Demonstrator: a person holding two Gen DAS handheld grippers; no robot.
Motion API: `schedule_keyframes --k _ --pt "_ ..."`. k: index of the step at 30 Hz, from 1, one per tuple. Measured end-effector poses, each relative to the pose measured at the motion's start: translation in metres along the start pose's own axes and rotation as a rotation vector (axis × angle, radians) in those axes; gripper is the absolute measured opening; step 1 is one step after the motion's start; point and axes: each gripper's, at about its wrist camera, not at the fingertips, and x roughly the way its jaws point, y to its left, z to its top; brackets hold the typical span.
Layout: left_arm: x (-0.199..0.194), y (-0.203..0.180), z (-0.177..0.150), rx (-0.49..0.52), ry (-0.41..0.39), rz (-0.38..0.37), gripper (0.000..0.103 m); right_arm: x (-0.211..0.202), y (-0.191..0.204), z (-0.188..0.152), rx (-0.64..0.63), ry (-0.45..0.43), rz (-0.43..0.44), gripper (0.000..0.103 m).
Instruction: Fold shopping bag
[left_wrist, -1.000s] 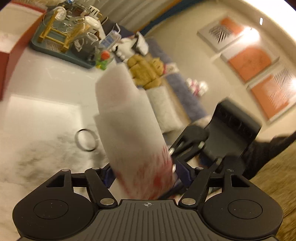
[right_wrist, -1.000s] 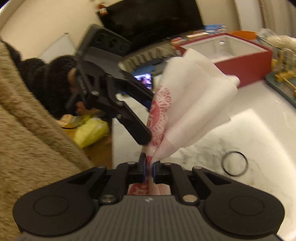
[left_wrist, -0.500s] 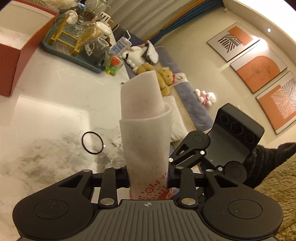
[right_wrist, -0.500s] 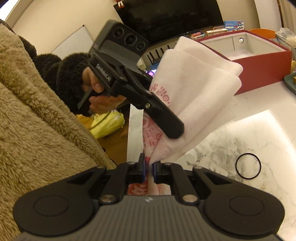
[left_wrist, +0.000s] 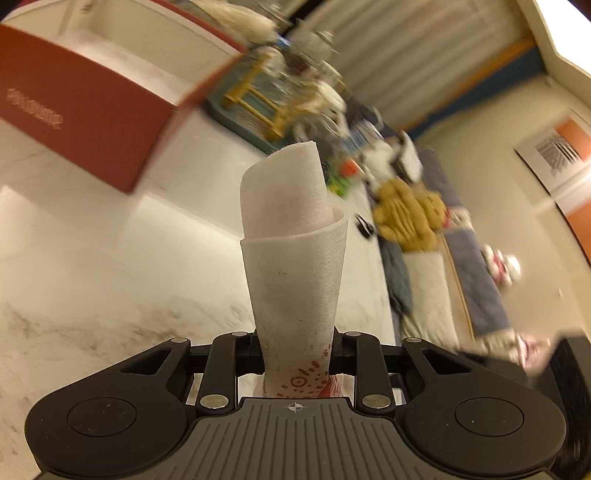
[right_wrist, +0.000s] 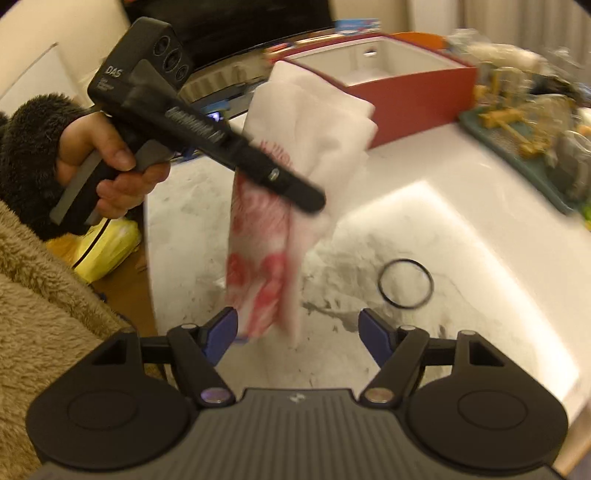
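Risking an unravelled fold now that only one tool holds the bag

Left tool (left_wrist: 295, 354) clamps the folded bag (left_wrist: 293, 258) near its printed end; its jaws have just been closing and the fabric fills the gap between them. Bag is in the air above the worktop (right_wrist: 461, 229), white end sticking out past the tool, red-printed end hanging down in the right wrist view (right_wrist: 264, 258). Right tool (right_wrist: 297, 325) has just been opening: jaws stand wide, pads off the cloth, bag's lower edge dangling between them, loose.

Risks, as judgement:
- Single pinch point. Soft layered fabric could splay or slip, the loose layers peeling apart and undoing the fold.
- Hanging end swings free; any quick move of the left hand (right_wrist: 110, 170) may flip it open. Both views are motion-blurred, so things look in motion already.
- Right tool regrasping could catch only the outer layer and pull the fold skewed.
- Setting down on the worktop: black ring (right_wrist: 405, 283) lies just beside the likely landing spot; bag could land on it and sit lumpy.
- Red box (right_wrist: 417, 99) stands behind the bag; a wide swing could brush it.
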Motion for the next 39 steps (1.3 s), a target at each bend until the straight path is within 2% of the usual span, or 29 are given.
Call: schedule_keyframes --k 2,5,6,8,9,10,13,15,16,17,18,20,22,24,26,27,28,31,33,34,35,37,39 --pt "-0.003 0.000 0.000 -0.037 -0.038 -0.004 0.027 -0.007 0.015 -0.006 0.003 -0.038 -0.122 0.070" --pt "-0.006 -0.001 -0.003 -0.083 -0.059 -0.035 0.027 -0.027 0.032 -0.011 0.001 -0.159 -0.112 0.058" --pt "-0.006 -0.001 -0.004 -0.099 -0.059 -0.046 0.027 -0.029 0.041 -0.012 -0.006 -0.189 -0.083 0.056" --pt "-0.008 0.002 -0.008 -0.147 -0.066 -0.060 0.027 -0.028 0.059 -0.014 -0.060 -0.218 -0.028 0.052" --pt "-0.009 0.004 -0.009 -0.171 -0.069 -0.066 0.027 -0.024 0.070 -0.012 -0.079 -0.205 -0.043 0.052" --pt "-0.010 0.009 -0.012 -0.218 -0.070 -0.069 0.027 -0.018 0.080 -0.010 -0.097 -0.187 -0.110 0.052" --pt "-0.011 0.019 -0.022 -0.331 -0.053 -0.048 0.027 0.003 0.112 -0.006 -0.238 -0.222 -0.432 0.055" --pt "-0.010 0.017 -0.028 -0.325 -0.027 -0.019 0.027 0.016 0.123 -0.004 -0.306 -0.207 -0.514 0.052" --pt "-0.009 0.015 -0.031 -0.312 -0.009 -0.006 0.027 0.022 0.124 -0.003 -0.295 -0.190 -0.495 0.047" --pt "-0.010 0.011 -0.035 -0.295 -0.003 0.007 0.027 0.027 0.123 -0.002 -0.276 -0.176 -0.473 0.036" --pt "-0.011 0.008 -0.038 -0.279 0.003 0.019 0.027 0.033 0.123 -0.001 -0.257 -0.162 -0.453 0.036" --pt "-0.012 0.009 -0.043 -0.296 0.011 0.031 0.027 0.048 0.127 0.001 -0.300 -0.116 -0.503 0.036" --pt "-0.014 0.010 -0.047 -0.315 0.018 0.042 0.027 0.064 0.132 0.002 -0.356 -0.072 -0.545 0.040" --pt "-0.018 0.019 -0.049 -0.383 0.000 0.056 0.027 0.068 0.138 -0.001 -0.400 -0.063 -0.576 0.041" --pt "-0.019 0.028 -0.051 -0.454 -0.007 0.065 0.027 0.071 0.144 -0.002 -0.453 -0.089 -0.618 0.058" --pt "-0.017 0.031 -0.054 -0.490 -0.007 0.057 0.027 0.073 0.147 -0.003 -0.481 -0.103 -0.639 0.062" --pt "-0.015 0.034 -0.057 -0.527 -0.007 0.050 0.027 0.076 0.149 -0.004 -0.491 -0.111 -0.641 0.066" --pt "-0.011 0.040 -0.066 -0.618 0.019 0.012 0.027 0.082 0.152 0.003 -0.494 -0.113 -0.578 0.066" --pt "-0.012 0.037 -0.069 -0.597 0.031 0.027 0.027 0.089 0.153 0.000 -0.569 -0.104 -0.636 0.063" --pt "-0.012 0.035 -0.070 -0.585 0.040 0.029 0.027 0.093 0.153 -0.001 -0.601 -0.082 -0.683 0.049" --pt "-0.011 0.033 -0.071 -0.573 0.049 0.031 0.027 0.092 0.148 -0.001 -0.590 -0.072 -0.673 0.042" --pt "-0.008 0.029 -0.072 -0.554 0.069 0.034 0.027 0.089 0.138 0.000 -0.551 -0.057 -0.631 0.041" --pt "-0.005 0.023 -0.073 -0.535 0.092 0.039 0.027 0.091 0.132 -0.003 -0.585 -0.032 -0.616 0.036"
